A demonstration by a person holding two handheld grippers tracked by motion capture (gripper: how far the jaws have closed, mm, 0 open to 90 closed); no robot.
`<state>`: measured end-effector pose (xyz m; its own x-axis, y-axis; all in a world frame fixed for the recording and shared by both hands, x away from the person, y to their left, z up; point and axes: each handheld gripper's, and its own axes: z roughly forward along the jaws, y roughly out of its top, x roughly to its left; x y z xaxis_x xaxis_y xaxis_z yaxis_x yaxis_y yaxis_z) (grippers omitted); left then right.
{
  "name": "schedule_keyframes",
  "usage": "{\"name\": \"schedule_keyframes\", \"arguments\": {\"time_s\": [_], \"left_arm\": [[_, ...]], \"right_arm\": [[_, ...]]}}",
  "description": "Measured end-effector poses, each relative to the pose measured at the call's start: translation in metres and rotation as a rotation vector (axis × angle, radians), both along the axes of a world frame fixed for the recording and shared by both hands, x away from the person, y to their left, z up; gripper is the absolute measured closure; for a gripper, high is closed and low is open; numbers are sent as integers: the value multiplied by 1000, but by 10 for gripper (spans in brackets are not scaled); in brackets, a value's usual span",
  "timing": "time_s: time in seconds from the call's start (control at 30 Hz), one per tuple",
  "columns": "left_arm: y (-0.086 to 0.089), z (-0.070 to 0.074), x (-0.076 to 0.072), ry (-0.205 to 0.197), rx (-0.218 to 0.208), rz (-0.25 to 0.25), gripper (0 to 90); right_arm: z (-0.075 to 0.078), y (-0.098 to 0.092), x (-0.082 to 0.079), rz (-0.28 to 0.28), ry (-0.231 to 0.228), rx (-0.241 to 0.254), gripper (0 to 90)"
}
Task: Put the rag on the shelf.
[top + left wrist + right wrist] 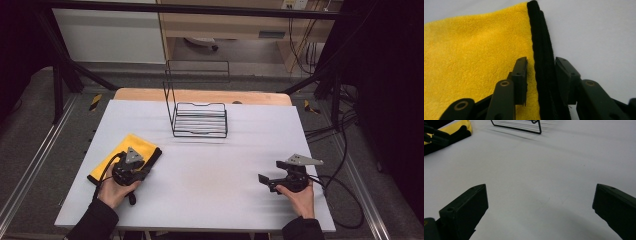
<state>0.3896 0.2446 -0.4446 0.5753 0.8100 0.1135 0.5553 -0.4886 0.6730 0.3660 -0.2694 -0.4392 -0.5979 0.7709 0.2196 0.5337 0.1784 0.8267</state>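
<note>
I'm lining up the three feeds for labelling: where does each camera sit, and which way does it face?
High view: above the person's side, looking forward and down on the white table; both forearms, hands, left tongs and right tongs show.
Left gripper view: rides the left tongs, looking along its jaws at the yellow cloth and its black edge, which lies between them.
Right gripper view: rides the right tongs, open, facing across bare table toward the wire rack.
Shared: all three show the cloth.

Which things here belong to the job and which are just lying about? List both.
In the job: yellow cloth, its black edge between the jaws of the left gripper.
Lying about: wire rack; right gripper, open over the bare table.
</note>
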Motion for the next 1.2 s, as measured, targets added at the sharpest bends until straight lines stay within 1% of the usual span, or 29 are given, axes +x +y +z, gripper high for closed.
{"name": "schedule_keyframes", "arguments": {"time_s": [0.07, 0.17, 0.27, 0.43, 0.5, 0.63, 0.67, 0.73, 0.8, 0.9, 1.0, 1.03, 1.07, 1.1, 1.2], "left_arm": [[-2, 0, 0, -2, 16, 10, 664], [-2, 2, 2, 6, 31, 24, 709], [-1, 2, 3, 10, 30, 27, 748], [0, 3, 4, 14, 25, 26, 785], [2, 4, 5, 23, 11, 33, 798], [8, 5, 7, 52, -50, 41, 812], [10, 6, 8, 54, -60, 40, 815], [12, 7, 7, 57, -76, 41, 819], [13, 11, 5, 58, -86, 34, 822], [14, 13, 5, 57, -96, 37, 823], [14, 9, 6, 53, -94, 41, 815], [13, 7, 6, 54, -85, 35, 809], [11, 6, 6, 46, -85, 40, 797], [10, 5, 5, 43, -77, 38, 781], [7, 2, 3, 15, -42, 20, 717]], "right_arm": [[0, 0, 0, -1, -1, 1, 7], [0, 0, 0, -1, -1, 1, 7], [0, 0, 0, -1, -2, 2, 7], [0, 0, 0, -1, -2, 2, 7], [0, 0, 0, 0, -2, 2, 7], [0, 0, 0, 1, 3, 4, 7], [0, 1, 0, 2, 3, 4, 7], [0, 0, 0, 2, 2, 4, 7], [0, 0, 0, 2, 2, 6, 7], [0, 0, 0, 1, 2, 8, 7], [0, 1, 0, 3, 3, 6, 7], [0, 1, 0, 4, 3, 4, 7], [0, 1, 0, 3, 3, 5, 7], [0, 1, 0, 4, 2, 4, 7], [0, 1, 0, 3, 1, 5, 7]]}}
